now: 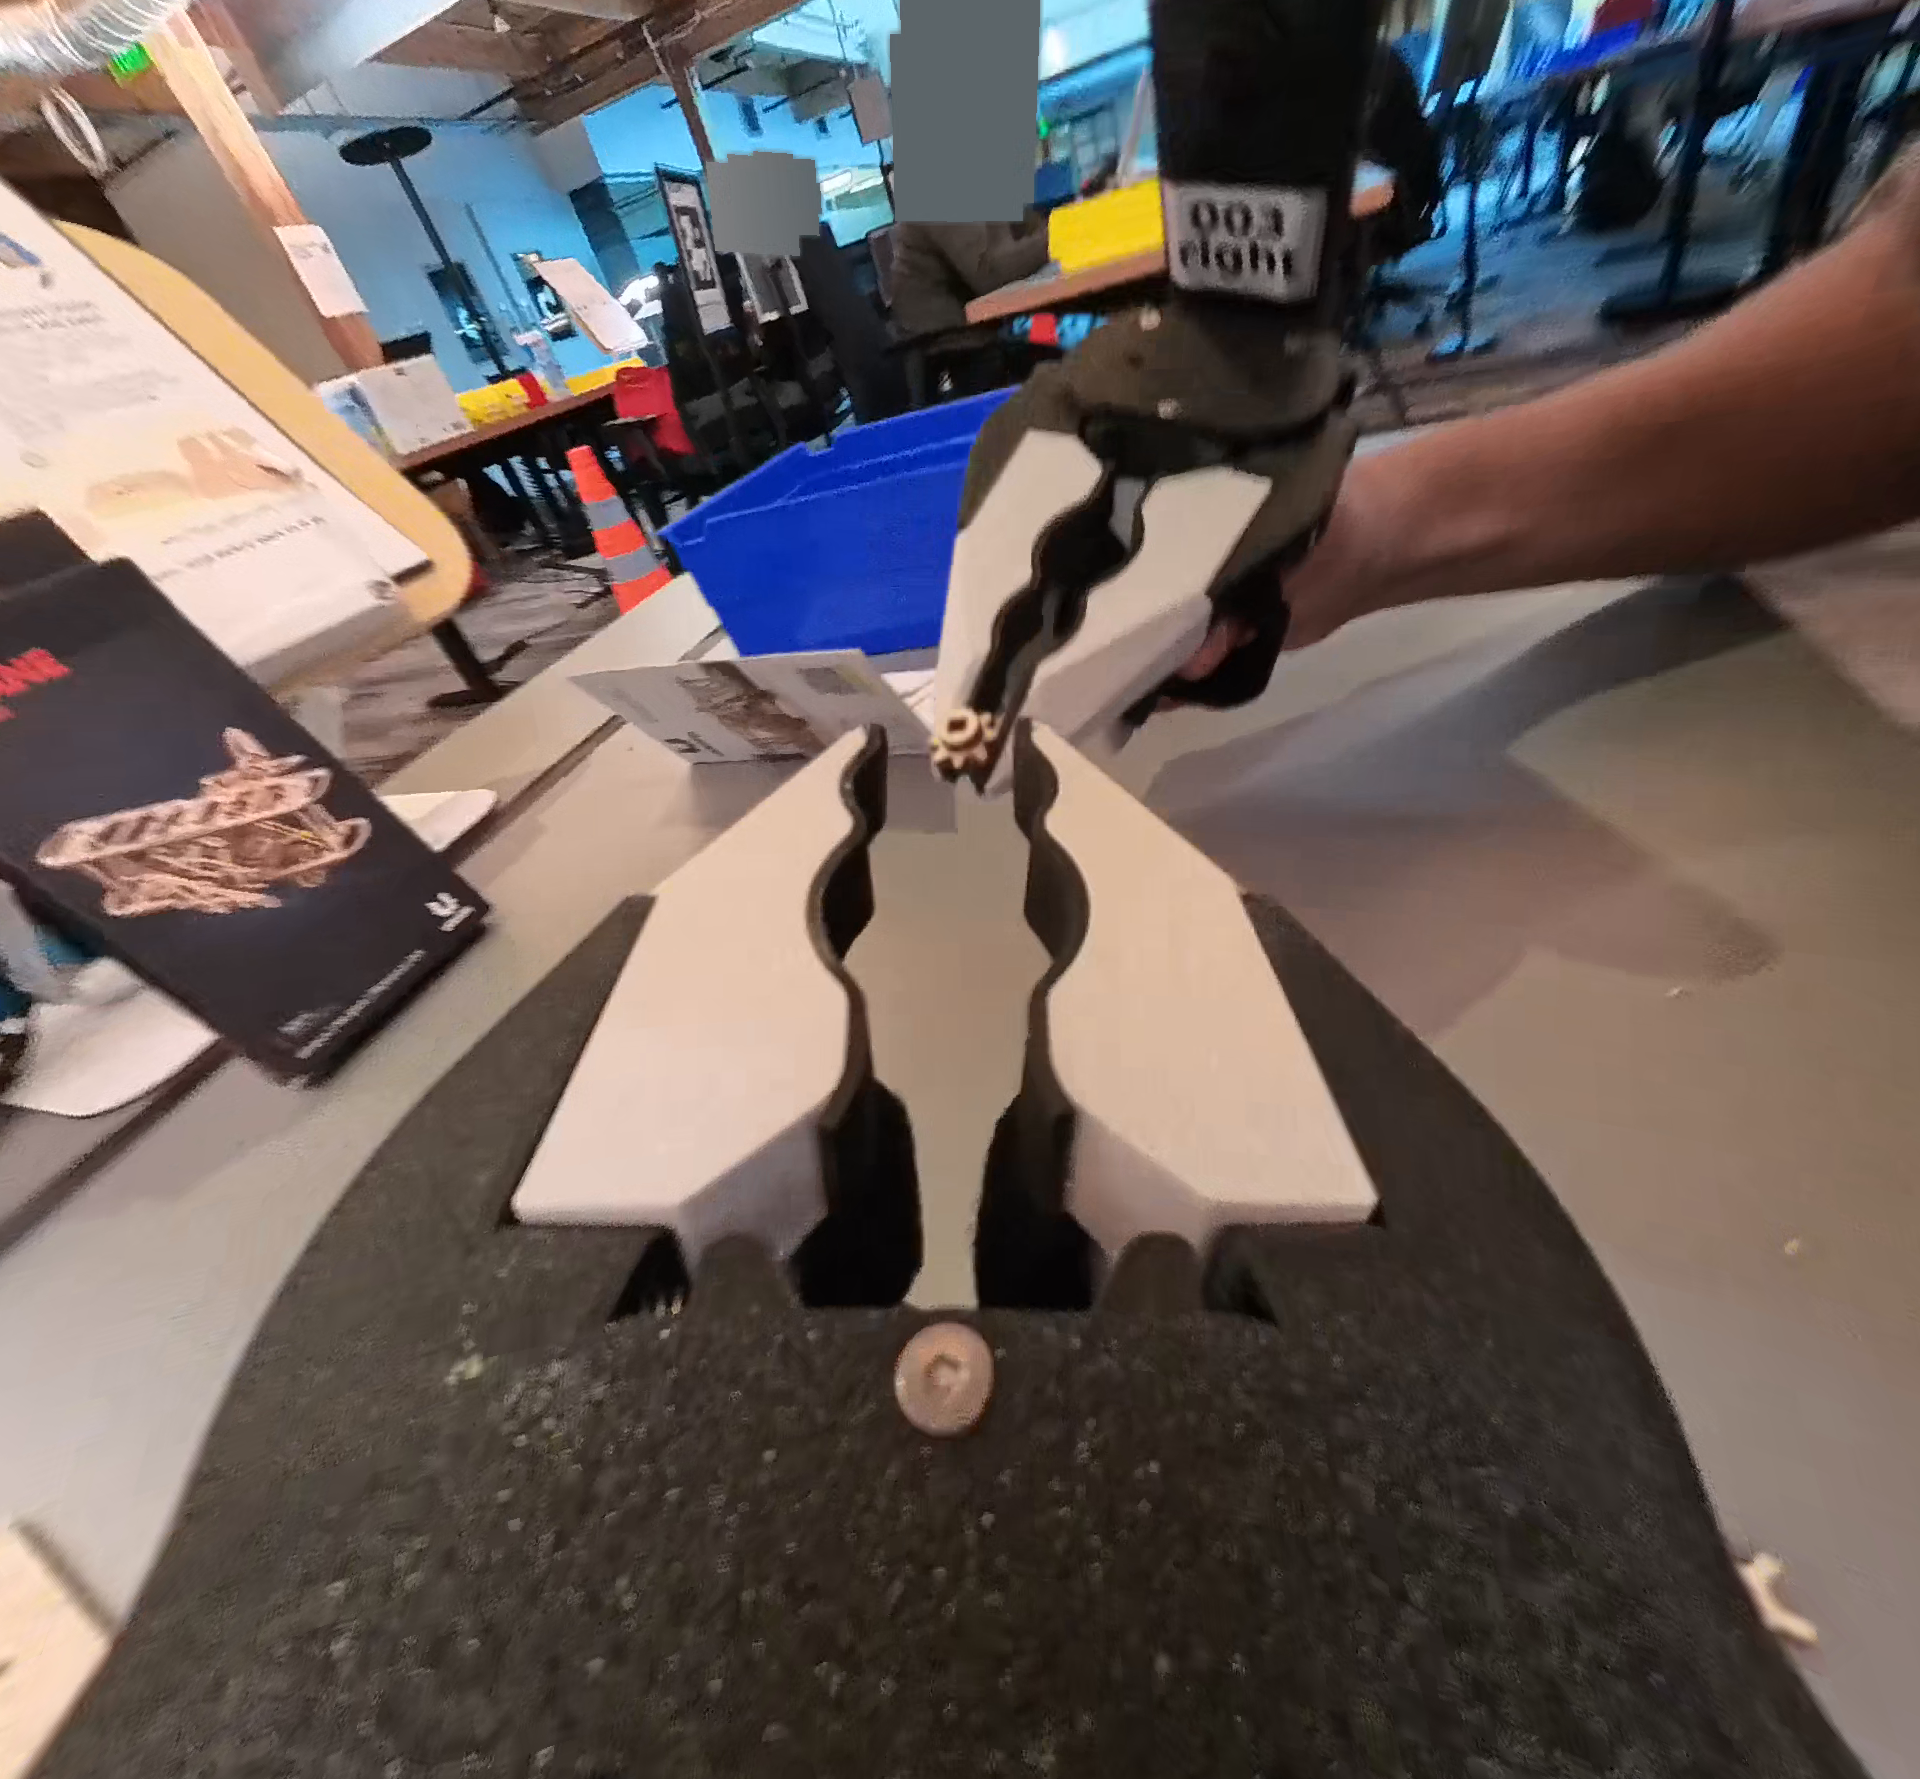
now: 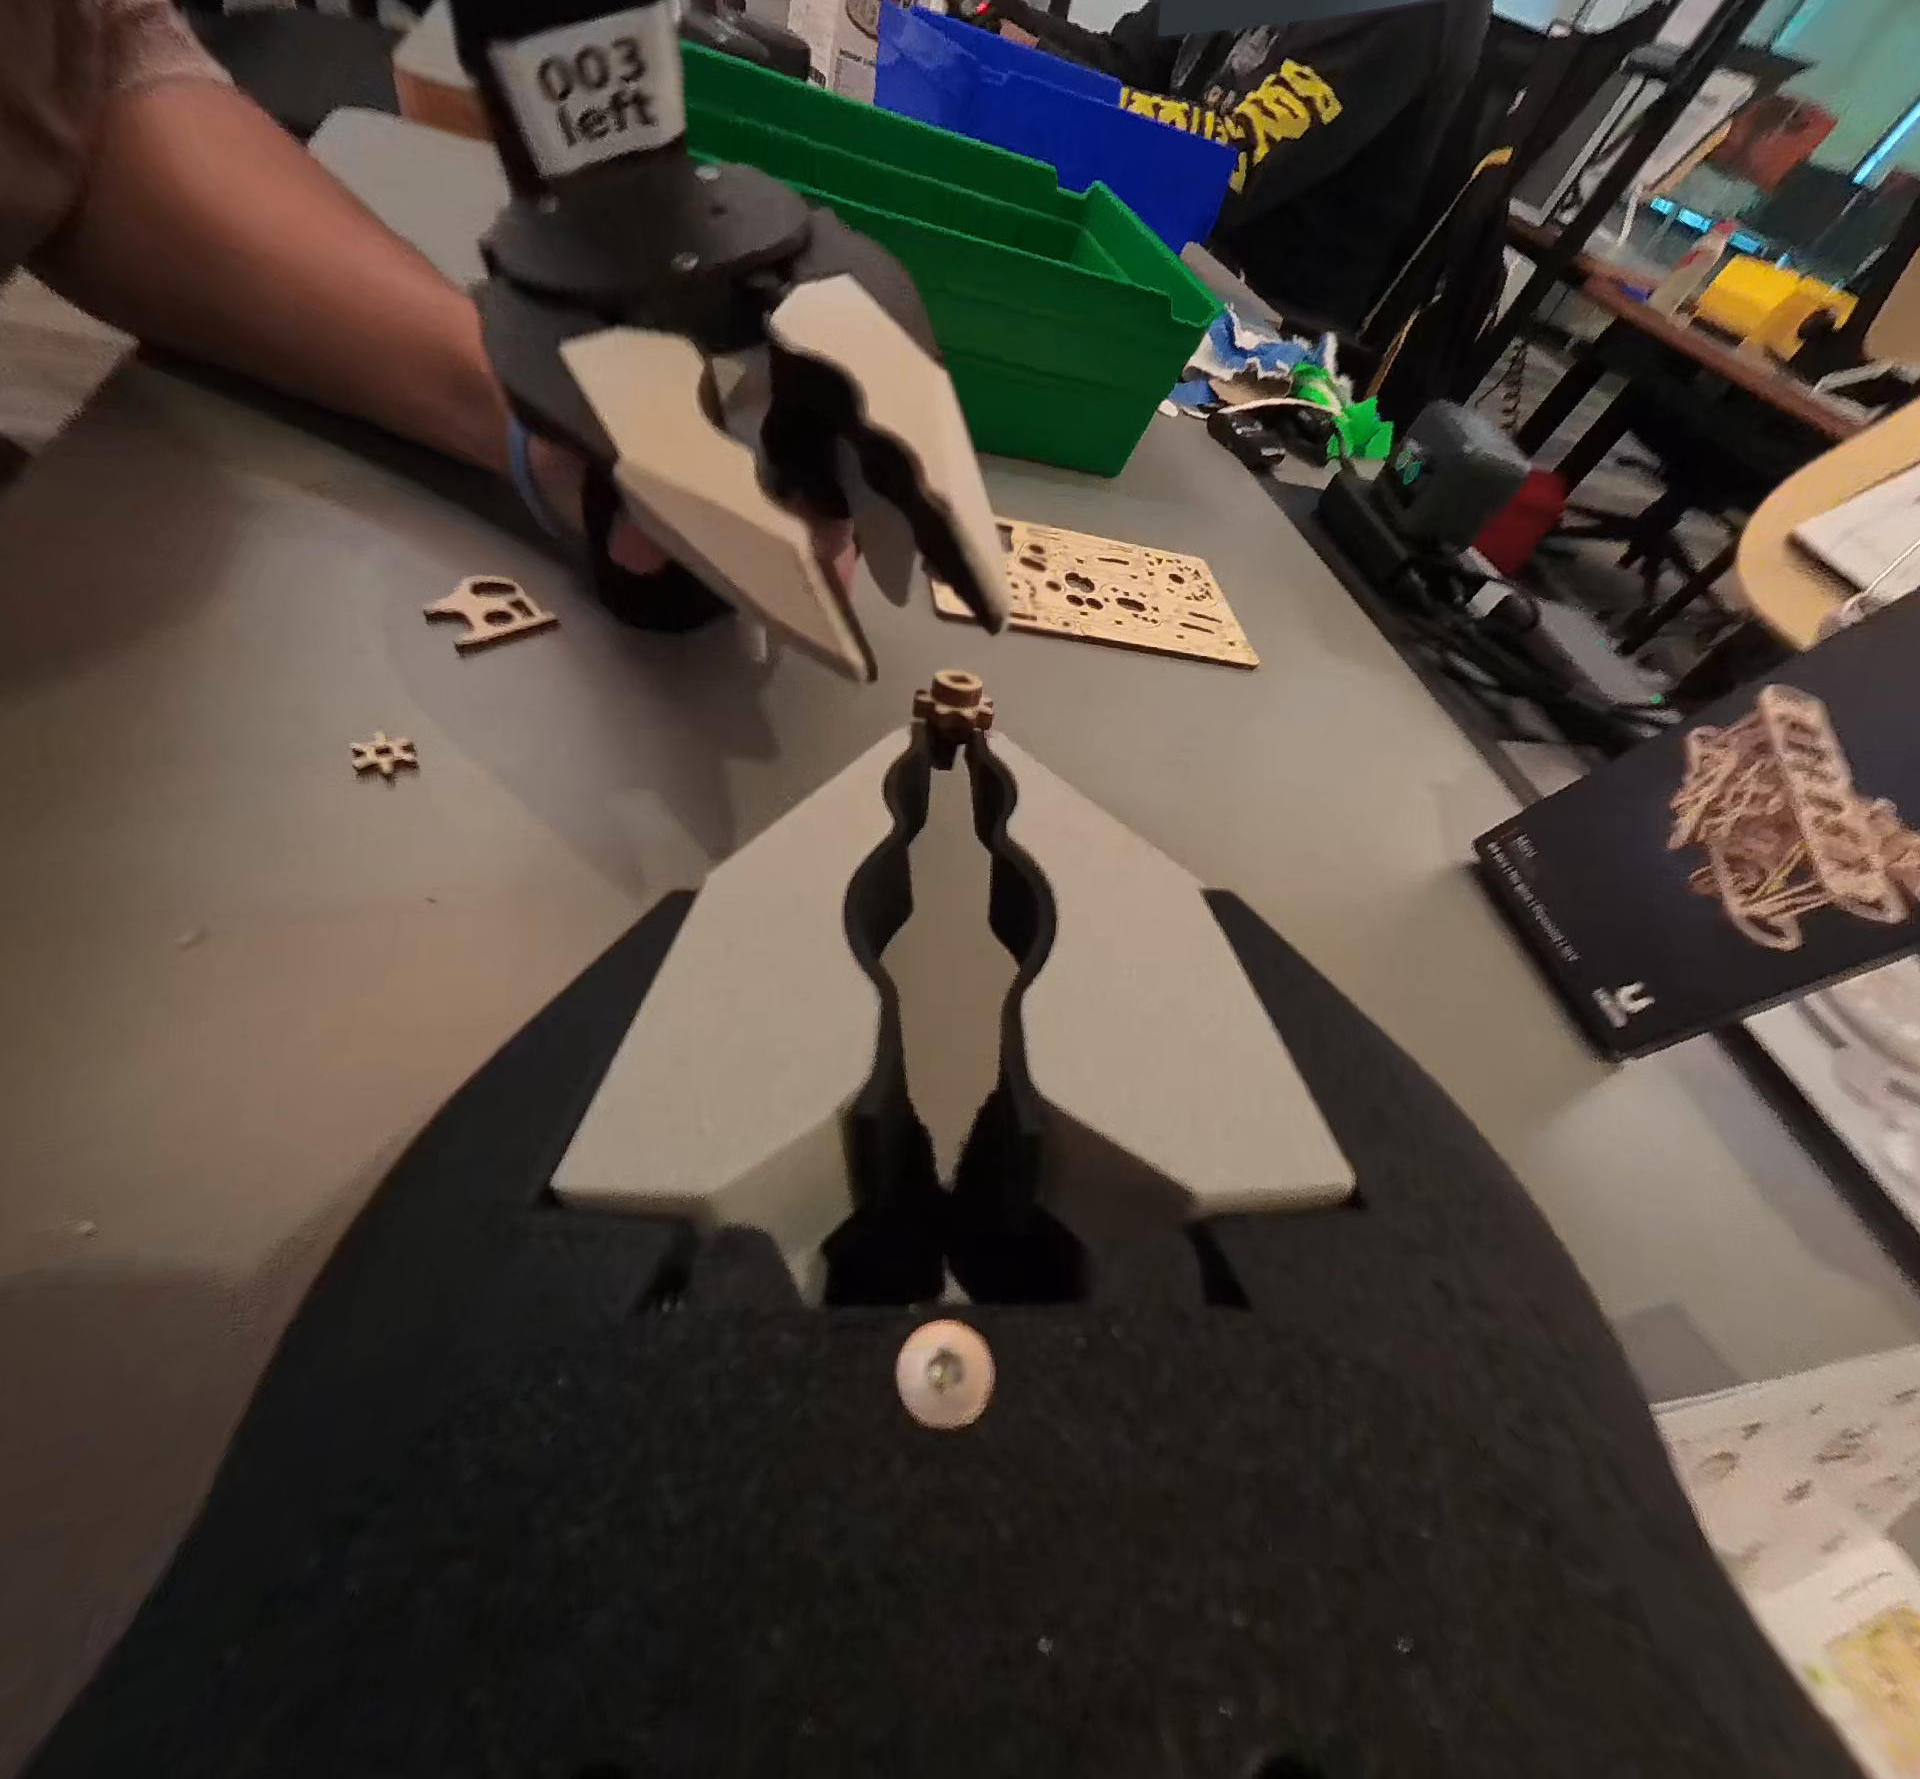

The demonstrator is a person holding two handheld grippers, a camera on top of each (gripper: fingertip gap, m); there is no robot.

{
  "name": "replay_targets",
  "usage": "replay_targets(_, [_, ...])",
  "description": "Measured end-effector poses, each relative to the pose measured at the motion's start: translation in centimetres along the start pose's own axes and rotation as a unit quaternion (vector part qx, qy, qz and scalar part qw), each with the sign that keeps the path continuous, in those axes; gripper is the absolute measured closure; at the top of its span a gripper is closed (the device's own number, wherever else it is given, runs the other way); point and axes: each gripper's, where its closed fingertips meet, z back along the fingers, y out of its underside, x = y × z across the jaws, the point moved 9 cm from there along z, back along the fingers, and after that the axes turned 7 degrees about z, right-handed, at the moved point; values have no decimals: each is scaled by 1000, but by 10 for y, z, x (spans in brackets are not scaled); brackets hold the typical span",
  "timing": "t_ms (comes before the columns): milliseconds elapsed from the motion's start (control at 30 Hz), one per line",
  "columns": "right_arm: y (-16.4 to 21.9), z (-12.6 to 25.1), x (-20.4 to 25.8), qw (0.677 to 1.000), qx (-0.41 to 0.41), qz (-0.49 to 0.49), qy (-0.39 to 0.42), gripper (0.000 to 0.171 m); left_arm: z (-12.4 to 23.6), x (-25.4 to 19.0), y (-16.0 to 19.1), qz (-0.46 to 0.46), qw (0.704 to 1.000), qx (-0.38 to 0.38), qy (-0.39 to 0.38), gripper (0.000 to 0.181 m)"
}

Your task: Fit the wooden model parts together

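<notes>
My right gripper (image 2: 951, 744) is shut on a small wooden gear (image 2: 951, 703), which it pinches at its fingertips above the grey table. In the left wrist view the right gripper (image 1: 985, 730) comes down from the upper right and holds the gear (image 1: 956, 742) just beyond my left fingertips. My left gripper (image 1: 948, 738) is open and empty. It also shows in the right wrist view (image 2: 928, 647), with its tips just above and behind the gear, not touching it.
On the table lie a punched wooden parts sheet (image 2: 1101, 597), a loose wooden piece (image 2: 488, 612) and a small star-shaped gear (image 2: 384, 755). A green bin (image 2: 1039, 295) and a blue bin (image 1: 831, 545) stand behind. A black model box (image 1: 208, 825) and a booklet (image 1: 748, 706) lie nearby. The grippers are tip to tip, or close to it. The loose wooden piece (image 2: 488, 612) is about 20 cm from both grippers' fingertips.
</notes>
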Motion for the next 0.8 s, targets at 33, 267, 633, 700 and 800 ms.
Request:
replay_targets(33, [0,-1,2,1000,2,22,5,165,0,0,-1,22,1000,-8,9,160])
replay_targets(267, [-6,-1,11,987,1,151,56,165,-5,6,4,157,984,6,81,152])
replay_targets(633, [-19,-2,28,931,2,348,111,165,-7,20,9,407,879,-1,248,146])
replay_targets(700, [-21,-3,31,919,4,378,114,165,-7,17,9,391,886,7,250,150])
replay_targets(800, [-23,-4,34,904,6,412,118,165,-6,14,9,379,887,8,262,164])
